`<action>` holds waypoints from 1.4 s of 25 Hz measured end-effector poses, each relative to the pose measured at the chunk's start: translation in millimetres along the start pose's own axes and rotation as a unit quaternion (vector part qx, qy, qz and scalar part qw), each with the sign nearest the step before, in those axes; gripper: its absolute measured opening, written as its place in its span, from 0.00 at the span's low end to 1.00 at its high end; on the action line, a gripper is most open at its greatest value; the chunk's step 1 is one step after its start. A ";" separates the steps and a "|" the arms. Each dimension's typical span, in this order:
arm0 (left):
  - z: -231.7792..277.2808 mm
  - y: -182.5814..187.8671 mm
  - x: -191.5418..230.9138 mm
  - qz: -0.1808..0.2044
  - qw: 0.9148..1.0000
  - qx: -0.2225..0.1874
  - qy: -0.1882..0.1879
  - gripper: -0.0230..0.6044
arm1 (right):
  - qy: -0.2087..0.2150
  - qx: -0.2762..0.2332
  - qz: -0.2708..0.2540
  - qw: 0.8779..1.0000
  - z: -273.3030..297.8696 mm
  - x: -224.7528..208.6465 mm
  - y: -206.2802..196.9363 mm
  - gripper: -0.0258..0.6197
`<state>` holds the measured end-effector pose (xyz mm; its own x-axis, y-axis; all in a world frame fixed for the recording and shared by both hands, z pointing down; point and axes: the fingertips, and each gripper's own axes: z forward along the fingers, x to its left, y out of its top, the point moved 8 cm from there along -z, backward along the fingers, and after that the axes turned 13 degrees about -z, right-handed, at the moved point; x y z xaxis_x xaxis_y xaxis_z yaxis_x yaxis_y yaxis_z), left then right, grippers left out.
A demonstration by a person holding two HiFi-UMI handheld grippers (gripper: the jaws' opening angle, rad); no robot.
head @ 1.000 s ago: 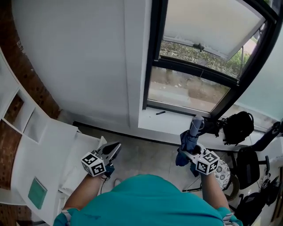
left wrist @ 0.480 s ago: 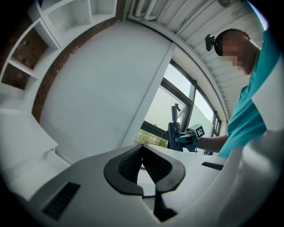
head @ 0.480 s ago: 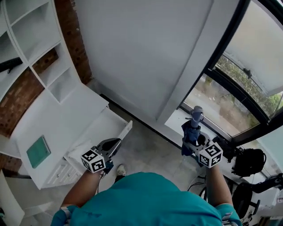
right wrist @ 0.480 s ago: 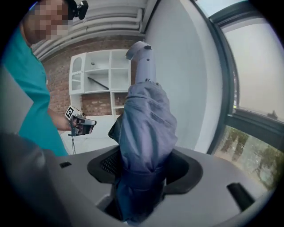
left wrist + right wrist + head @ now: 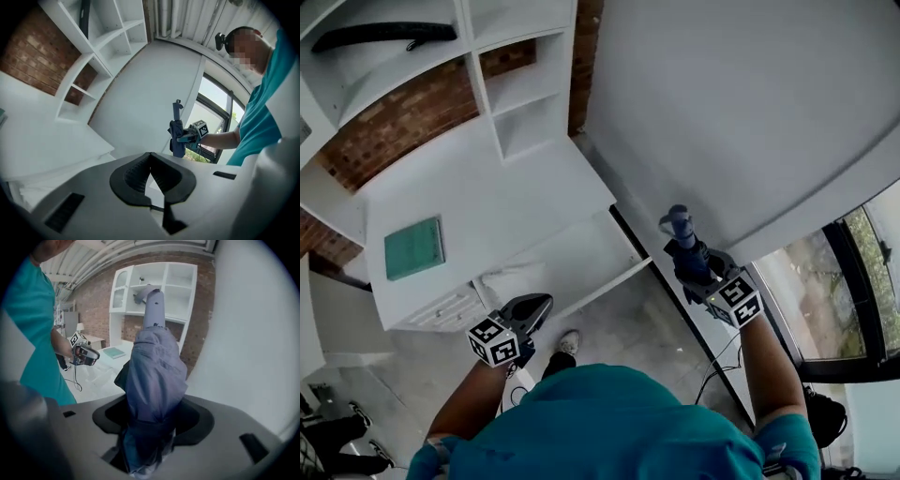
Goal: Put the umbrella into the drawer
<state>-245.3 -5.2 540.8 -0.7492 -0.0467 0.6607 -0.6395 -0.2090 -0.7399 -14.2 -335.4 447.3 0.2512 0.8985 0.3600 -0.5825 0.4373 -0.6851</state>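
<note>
A folded blue umbrella (image 5: 682,242) stands upright in my right gripper (image 5: 697,268), which is shut on its lower part. In the right gripper view the umbrella's fabric (image 5: 154,376) fills the space between the jaws, its grey handle end pointing up. The white drawer (image 5: 572,261) stands pulled out of the low cabinet, just left of the umbrella and beyond my left gripper (image 5: 531,307). The left gripper (image 5: 150,155) has its pads meeting at the tips with nothing between them. From the left gripper view the umbrella (image 5: 177,136) shows in the right gripper (image 5: 187,136) in front of a white wall.
A white shelf unit (image 5: 517,112) on a brick wall rises behind the cabinet top (image 5: 516,202), where a teal book (image 5: 413,247) lies. A black object (image 5: 384,34) lies on an upper shelf. A window (image 5: 853,281) is at right, a cable (image 5: 722,361) and the person's shoe (image 5: 568,342) below.
The person has turned from the window toward the cabinet. The open drawer now lies between the two grippers, and the right gripper still carries the umbrella.
</note>
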 end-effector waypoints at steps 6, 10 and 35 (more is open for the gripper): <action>-53.7 -3.9 36.6 -0.022 0.998 -0.038 0.052 0.06 | 0.080 0.031 -0.122 0.989 99.6 -12.5 61.3 0.46; -83.3 -5.9 56.4 -0.036 0.994 -0.062 0.085 0.06 | 0.136 0.049 -0.188 0.971 163.9 0.2 87.5 0.46; -147.0 -41.2 129.8 -0.111 0.972 -0.099 0.179 0.06 | 0.342 0.154 -0.359 0.854 390.6 125.6 41.3 0.46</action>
<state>-341.6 140.9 638.4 -0.5783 0.3289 0.7466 -0.7862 0.0195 -0.6176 -308.7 -219.2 711.6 0.9615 0.2595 0.0906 -0.2369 0.9496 -0.2055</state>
